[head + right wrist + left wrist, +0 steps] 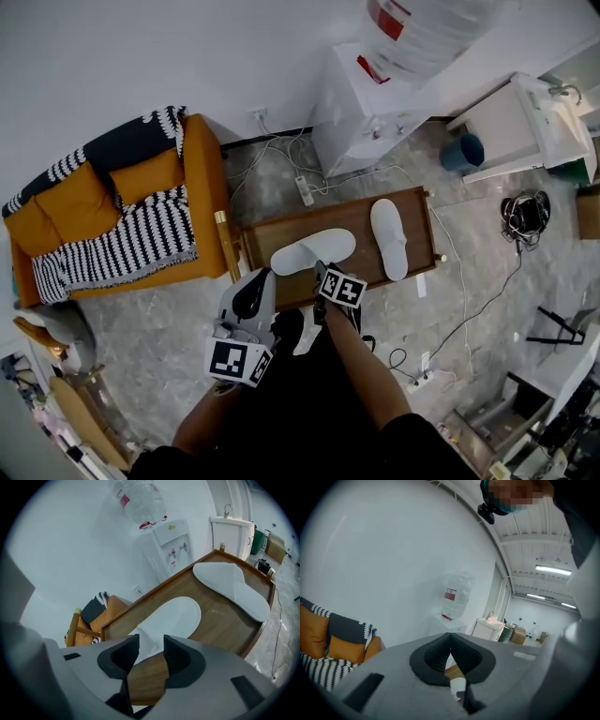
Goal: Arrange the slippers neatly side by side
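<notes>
- Wooden bench [281,230] carried both slippers, well apart: near slipper [313,251] slanted crosswise, far slipper [388,237] straight.
- Right gripper [151,649] had its fingers wide and empty at near slipper's end; left gripper [450,641] was closed, empty.
- Aligning seemed unfinished; next, grip near slipper and turn it parallel beside far slipper.

Two slippers lie on the worktop [281,234]. The left slipper [312,251] slants across the middle, near the front edge. The right slipper [389,238] lies front to back toward the right end, apart from the first. An armchair [202,178] stands just beside the worktop's left end. Behind the worktop, by the wall, stands a water dispenser [361,103], with a power strip [305,190] on the floor between them.
</notes>
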